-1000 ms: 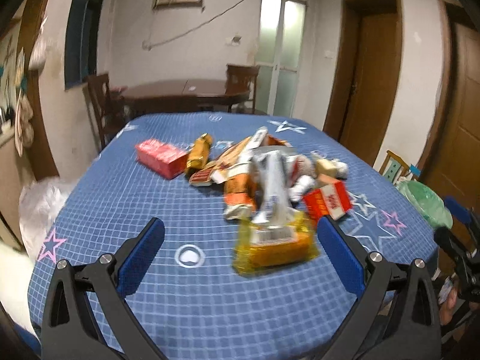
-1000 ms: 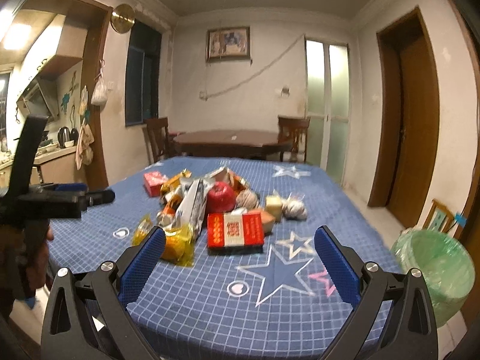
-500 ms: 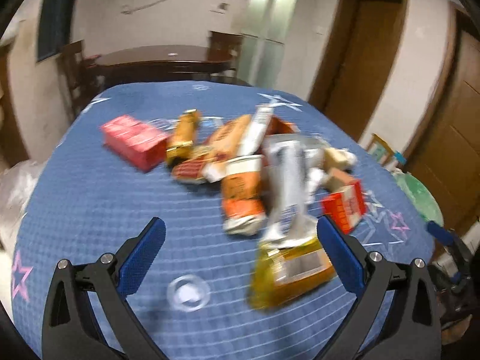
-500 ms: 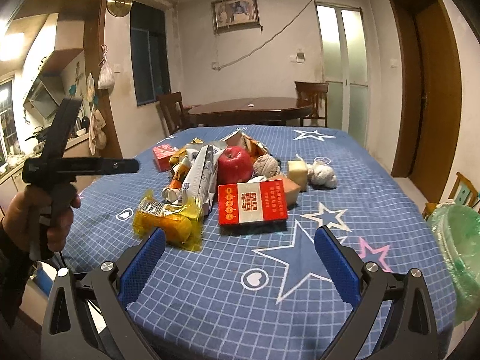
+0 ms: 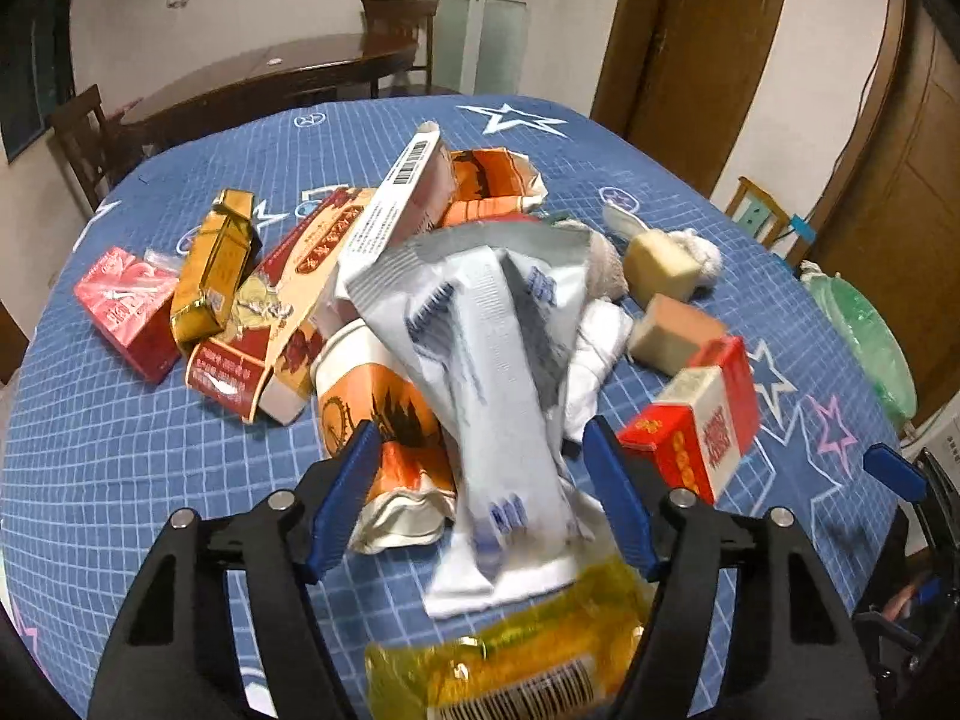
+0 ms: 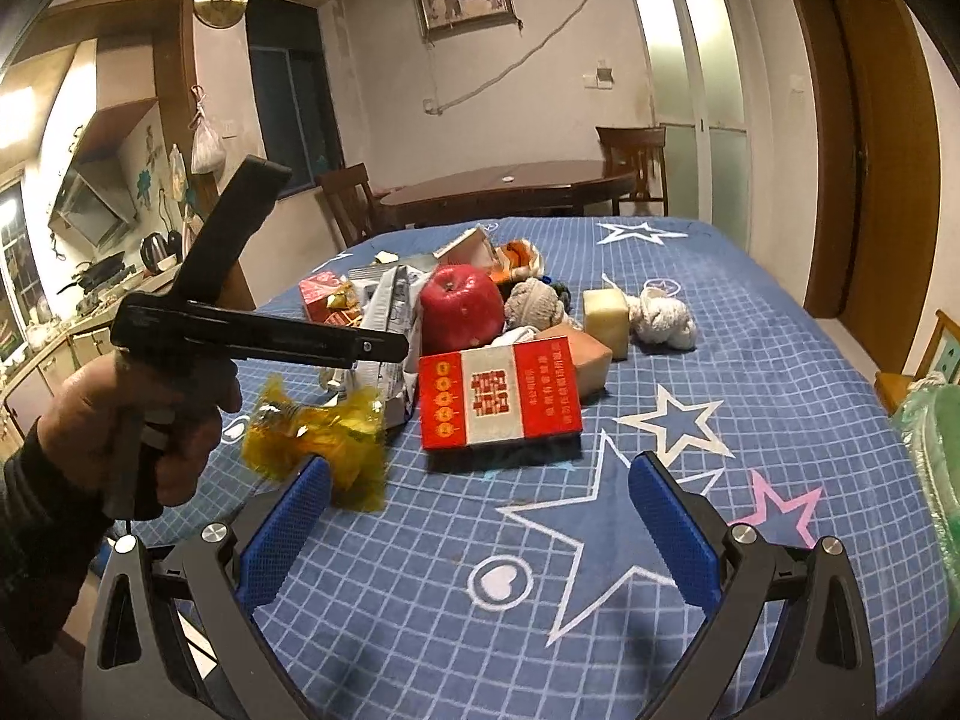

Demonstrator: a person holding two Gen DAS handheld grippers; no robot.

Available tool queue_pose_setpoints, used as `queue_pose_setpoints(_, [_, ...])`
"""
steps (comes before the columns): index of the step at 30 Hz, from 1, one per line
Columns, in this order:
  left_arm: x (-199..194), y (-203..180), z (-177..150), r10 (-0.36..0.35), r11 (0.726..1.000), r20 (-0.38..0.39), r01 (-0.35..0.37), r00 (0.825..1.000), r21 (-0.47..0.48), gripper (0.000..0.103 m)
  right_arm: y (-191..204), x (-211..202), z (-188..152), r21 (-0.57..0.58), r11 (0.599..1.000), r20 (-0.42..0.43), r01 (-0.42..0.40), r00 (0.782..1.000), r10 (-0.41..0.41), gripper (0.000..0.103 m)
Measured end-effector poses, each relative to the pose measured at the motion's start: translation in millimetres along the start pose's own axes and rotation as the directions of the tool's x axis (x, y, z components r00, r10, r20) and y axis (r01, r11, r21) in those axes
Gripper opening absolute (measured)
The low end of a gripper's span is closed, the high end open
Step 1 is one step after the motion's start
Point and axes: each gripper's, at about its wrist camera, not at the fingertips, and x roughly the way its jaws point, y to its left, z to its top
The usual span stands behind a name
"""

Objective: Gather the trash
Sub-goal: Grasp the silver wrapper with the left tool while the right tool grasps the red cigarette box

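As the left gripper [image 5: 480, 492] closes around a white foil wrapper [image 5: 498, 360] lying between its jaws — pads not yet pressing — the crushed orange cup [image 5: 384, 420] just beside could get pinched too; the right gripper [image 6: 480, 534] hangs open, empty.

Left gripper [image 5: 483, 468] tilts down, jaws closing; right gripper [image 6: 480, 510] jaws spread wide.

My left gripper [image 5: 483, 495] has dropped in over the pile, jaws closing around the silver wrapper [image 5: 498, 384]; right gripper [image 6: 477, 531] edged closer.
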Motion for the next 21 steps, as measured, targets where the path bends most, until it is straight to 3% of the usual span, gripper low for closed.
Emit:
queue_pose_setpoints(2, [1.2, -1.8, 2.3, 0.008, 1.0, 0.002, -0.008, 1.0, 0.004, 0.053, -3.3, 9.1, 7.1, -0.004, 1.0, -0.022, 0.004, 1.0, -0.004, 0.099])
queue_pose_setpoints(7, [-3.5, -2.3, 3.2, -0.002, 1.0, 0.023, 0.002, 1.0, 0.001, 0.04, -4.5, 36.4, 25.2, -0.031, 0.999, -0.102, -0.006, 0.995, 0.003, 0.099])
queue_pose_setpoints(17, [-3.1, 2.7, -1.4, -0.047, 0.999, 0.013, 0.047, 0.999, -0.006, 0.04, 5.6, 95.1, 48.4, -0.097, 0.995, -0.255, 0.006, 0.966, -0.031, 0.099])
queue_pose_setpoints(19, [-3.7, 3.8, -3.5, -0.051, 0.999, 0.012, 0.051, 0.999, -0.004, 0.04, 3.7, 89.7, 57.5, -0.143, 0.99, -0.23, 0.014, 0.972, -0.047, 0.099])
queue_pose_setpoints(21, [-4.6, 5.7, -4.4, -0.06, 0.998, 0.008, 0.06, 0.998, -0.003, 0.04, 2.5, 79.2, 66.7, -0.208, 0.977, -0.211, -0.048, 0.977, 0.003, 0.099])
